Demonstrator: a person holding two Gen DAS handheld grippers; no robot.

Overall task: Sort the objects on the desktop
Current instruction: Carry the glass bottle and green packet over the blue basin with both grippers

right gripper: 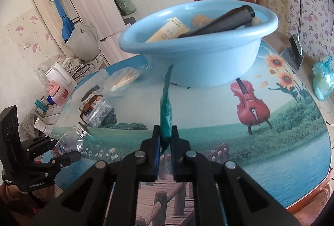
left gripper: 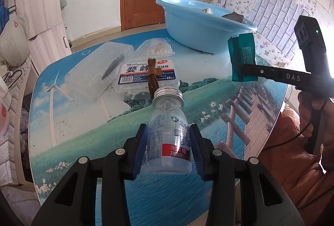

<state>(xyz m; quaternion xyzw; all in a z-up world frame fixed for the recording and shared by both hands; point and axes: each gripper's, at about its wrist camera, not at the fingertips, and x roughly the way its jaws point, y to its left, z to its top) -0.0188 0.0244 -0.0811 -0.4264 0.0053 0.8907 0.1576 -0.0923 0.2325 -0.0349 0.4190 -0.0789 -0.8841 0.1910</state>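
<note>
With a few items already in the blue basin (right gripper: 194,54), the left gripper (left gripper: 168,148) clamps the clear bottle (left gripper: 169,142) and the right gripper (right gripper: 166,142) pinches a green sachet (right gripper: 166,113), while boxes (left gripper: 146,77) wait near the basin on the counter (left gripper: 83,138).

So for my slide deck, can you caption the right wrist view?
Right gripper pinching a green sachet before the blue basin; left gripper holds a clear bottle.
</note>
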